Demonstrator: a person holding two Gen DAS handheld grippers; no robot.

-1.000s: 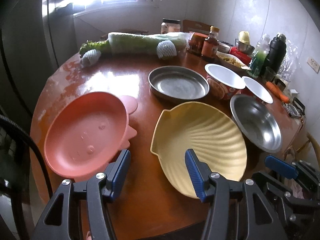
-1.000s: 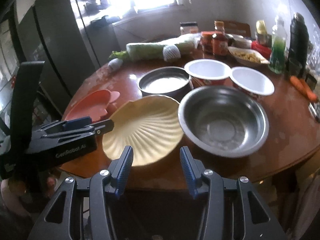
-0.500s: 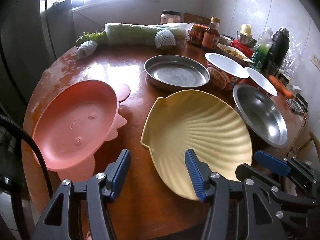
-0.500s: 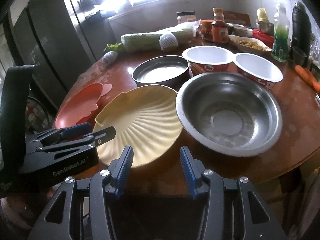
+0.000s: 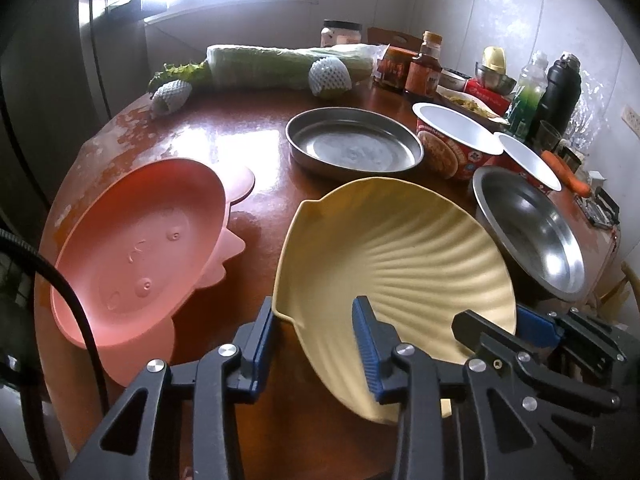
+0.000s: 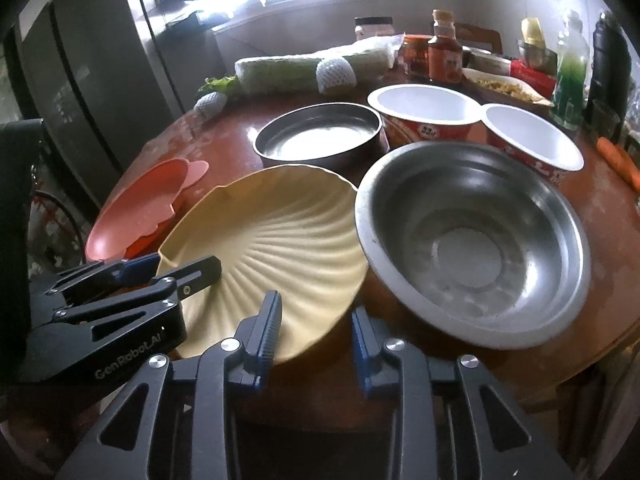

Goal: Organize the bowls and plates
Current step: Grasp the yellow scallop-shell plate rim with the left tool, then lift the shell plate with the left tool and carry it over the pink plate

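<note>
A yellow shell-shaped plate point(image 5: 400, 248) point(image 6: 272, 232) lies on the brown round table point(image 5: 248, 128). My left gripper point(image 5: 314, 340) is closing on its near left rim, one finger inside the plate and one outside. In the right wrist view the left gripper point(image 6: 180, 270) pinches that rim from above and below. My right gripper point(image 6: 314, 328) is closing on the near right rim, and the left wrist view shows the right gripper point(image 5: 500, 320) clamped there. A pink plate point(image 5: 136, 248) lies to the left, a steel bowl point(image 6: 472, 240) to the right.
A shallow steel pan point(image 5: 352, 148) and two red noodle cups point(image 5: 456, 136) stand behind the plates. Wrapped cabbage point(image 5: 280, 68), jars, bottles and a carrot point(image 5: 566, 168) line the back and right. The pink plate overhangs the table's near left edge.
Both grippers have moved forward onto the yellow plate's near rim, and their jaws have narrowed from wide open to pinching it. The right one has also sunk a little.
</note>
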